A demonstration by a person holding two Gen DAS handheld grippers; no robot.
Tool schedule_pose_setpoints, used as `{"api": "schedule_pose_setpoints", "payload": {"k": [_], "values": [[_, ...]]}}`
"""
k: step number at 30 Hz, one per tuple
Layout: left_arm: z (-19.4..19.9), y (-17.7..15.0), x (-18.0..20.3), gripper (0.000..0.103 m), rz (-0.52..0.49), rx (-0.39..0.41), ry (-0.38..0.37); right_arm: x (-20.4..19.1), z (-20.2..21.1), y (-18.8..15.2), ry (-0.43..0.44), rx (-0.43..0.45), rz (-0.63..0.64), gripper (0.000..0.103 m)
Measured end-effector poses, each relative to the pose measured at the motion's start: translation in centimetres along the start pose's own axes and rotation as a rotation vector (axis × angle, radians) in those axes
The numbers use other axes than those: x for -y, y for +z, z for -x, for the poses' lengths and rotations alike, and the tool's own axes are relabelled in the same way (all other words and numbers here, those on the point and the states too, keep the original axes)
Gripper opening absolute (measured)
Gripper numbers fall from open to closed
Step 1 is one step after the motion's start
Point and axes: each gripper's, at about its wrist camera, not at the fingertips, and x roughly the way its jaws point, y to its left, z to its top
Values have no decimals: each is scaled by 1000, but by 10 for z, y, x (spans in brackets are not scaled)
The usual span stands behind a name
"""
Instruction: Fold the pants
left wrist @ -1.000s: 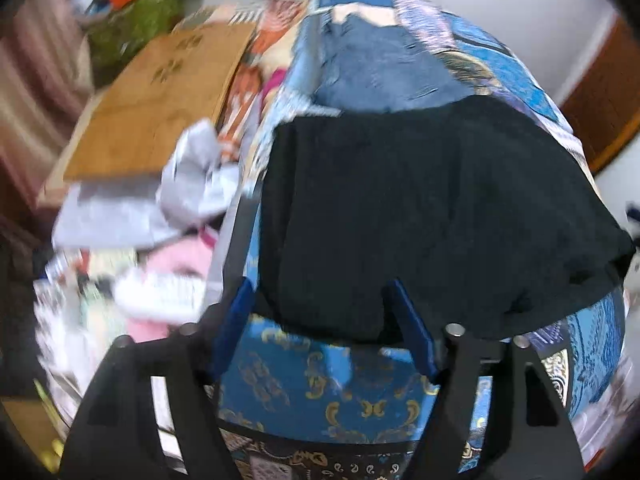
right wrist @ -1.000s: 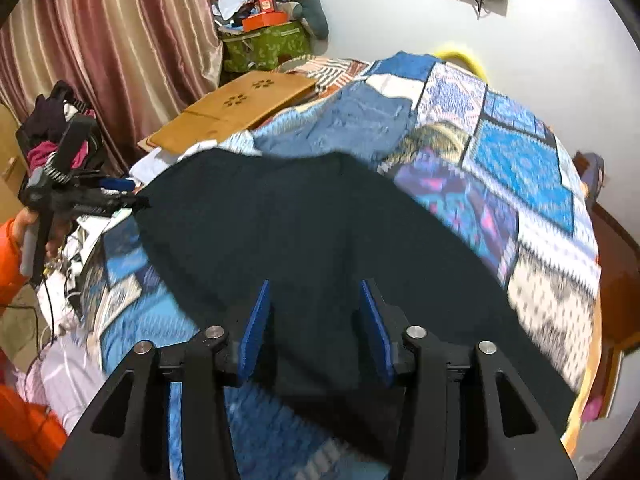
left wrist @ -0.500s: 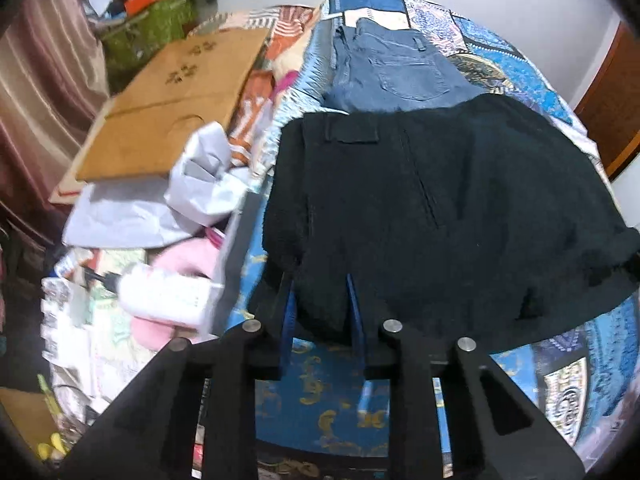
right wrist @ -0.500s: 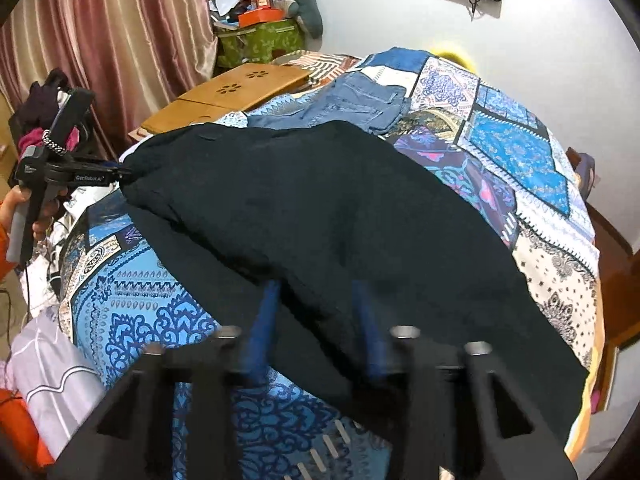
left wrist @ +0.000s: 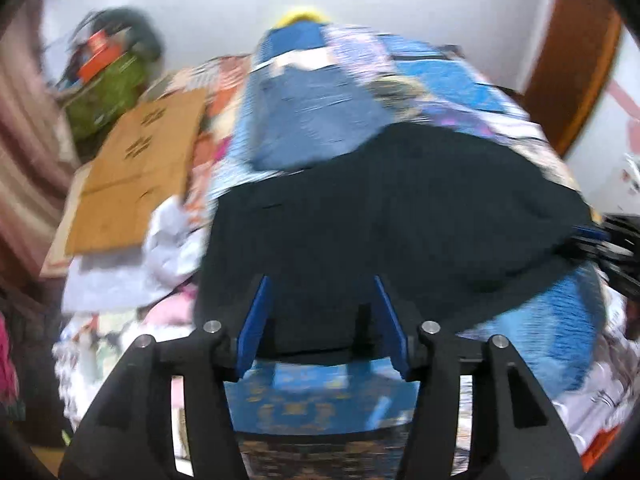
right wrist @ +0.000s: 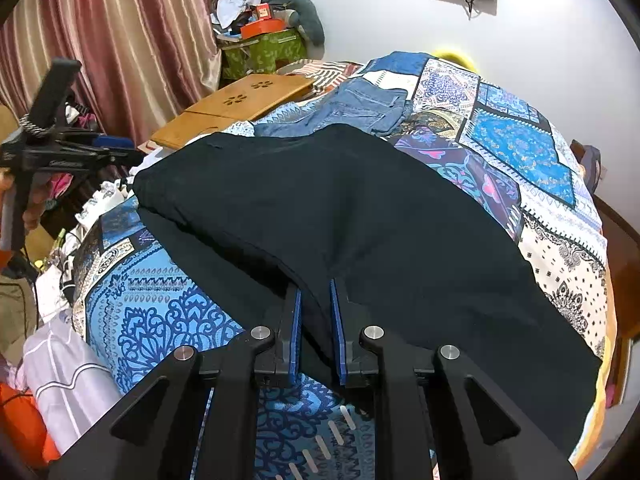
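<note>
Black pants (right wrist: 360, 208) lie spread on the patchwork bedspread (right wrist: 520, 140), with one layer folded over another along the near edge. My right gripper (right wrist: 315, 286) is at that near edge, its jaws closing, and a ridge of black fabric is pinched between the blue pads. In the blurred left wrist view, my left gripper (left wrist: 320, 280) hovers over the pants (left wrist: 400, 208), jaws opening and nothing gripped. From the right wrist view the left gripper (right wrist: 128, 154) sits just above the pants' left corner, apart from it. The right gripper (left wrist: 592, 236) shows at the pants' right edge.
Folded blue jeans (right wrist: 360, 104) lie beyond the black pants. A wooden lap table (right wrist: 240, 104) and a green box (right wrist: 264, 52) stand at the far left by the curtain. White cloth (right wrist: 60, 368) hangs off the bed's near left side. A hand (right wrist: 32, 208) holds the left gripper.
The left gripper closed on the pants' near edge, then opened and lifted away, its view now blurred. The right gripper's jaws narrowed onto a fold of black fabric.
</note>
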Motion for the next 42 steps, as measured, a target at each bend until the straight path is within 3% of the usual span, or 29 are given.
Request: {"api": "schedule_pose_setpoints", "payload": {"k": [4,8,10,11,12,17,23,27,29,36,39,42], "values": [[-11,-1,41,58,-103,-11,-87,2,2,-1,11,6,-16,9],[-35,-5,68,58,-188,-33,-61,3,6,-1,25,25,-40,7],[-39,-5,74,45,-204,-20,-46,3,10,0,30,35,-37,7],[-38,-6,77,29,-218,-3,-44,2,12,0,37,38,-37,6],[-35,-6,78,21,-228,8,-36,2,13,-1,43,37,-36,6],[-24,-13,73,14,-212,26,-49,-2,11,-8,54,23,-34,6],[-24,-22,66,15,-146,-19,-94,-3,7,-16,62,-26,-47,13],[-9,-13,61,16,-113,-22,-113,6,29,-13,59,8,-66,34],[2,-4,56,22,-81,1,-120,16,43,-16,24,48,-80,39],[10,35,48,52,24,68,-82,97,81,-41,-127,115,-272,40],[-8,48,51,53,55,42,-59,141,90,-57,-210,116,-350,40],[-37,53,54,53,95,-33,-63,181,96,-72,-288,97,-415,40]]}}
